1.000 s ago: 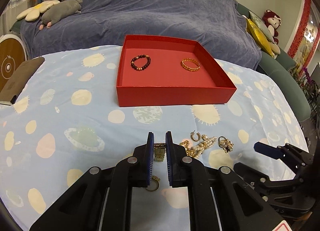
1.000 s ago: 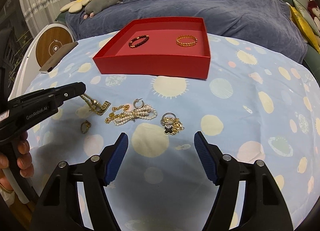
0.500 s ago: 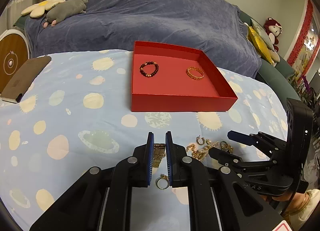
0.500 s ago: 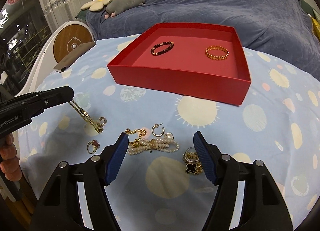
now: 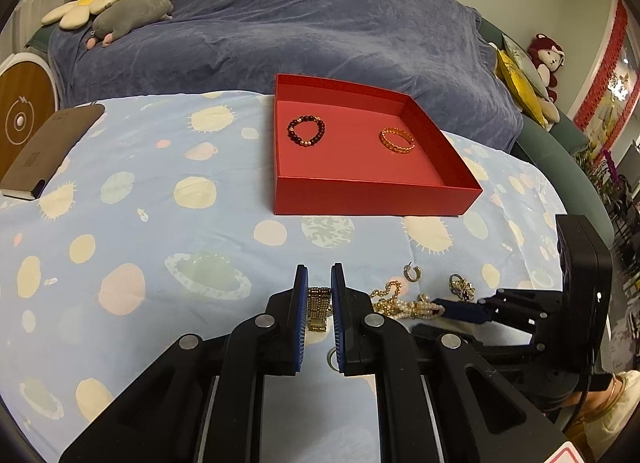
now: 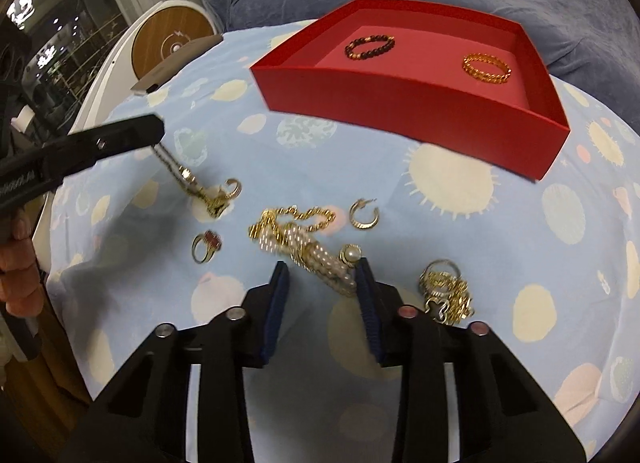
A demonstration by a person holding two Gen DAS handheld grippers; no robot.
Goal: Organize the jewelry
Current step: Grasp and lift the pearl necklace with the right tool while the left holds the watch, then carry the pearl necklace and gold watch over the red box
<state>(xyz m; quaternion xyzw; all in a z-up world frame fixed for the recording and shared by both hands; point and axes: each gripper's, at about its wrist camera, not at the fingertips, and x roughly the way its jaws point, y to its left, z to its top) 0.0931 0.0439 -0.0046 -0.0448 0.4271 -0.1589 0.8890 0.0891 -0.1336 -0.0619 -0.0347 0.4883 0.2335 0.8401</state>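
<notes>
A red box (image 5: 376,199) on the spotted blue cloth holds a dark bead bracelet (image 5: 306,131) and a gold bracelet (image 5: 397,140). My left gripper (image 5: 319,275) is shut on a gold mesh chain (image 5: 318,309), which hangs from its tip down to the cloth (image 6: 188,179). My right gripper (image 6: 322,267) is low over the loose pile and its jaws are closing. A pearl bracelet (image 6: 320,259) tangled with a gold chain (image 6: 296,219) lies between them, against the right pad, with a gap on the left.
Around the pile lie a hoop earring (image 6: 363,215), a red-stone ring (image 6: 206,245), and a clover-charm cluster (image 6: 444,291). A brown notebook (image 5: 48,151) sits at the cloth's far left. A blue-covered sofa (image 5: 280,31) stands behind the box.
My right gripper has come down and forward over the pearl bracelet and its jaws have narrowed around it. The left gripper has drawn back a little with the gold chain still in it.
</notes>
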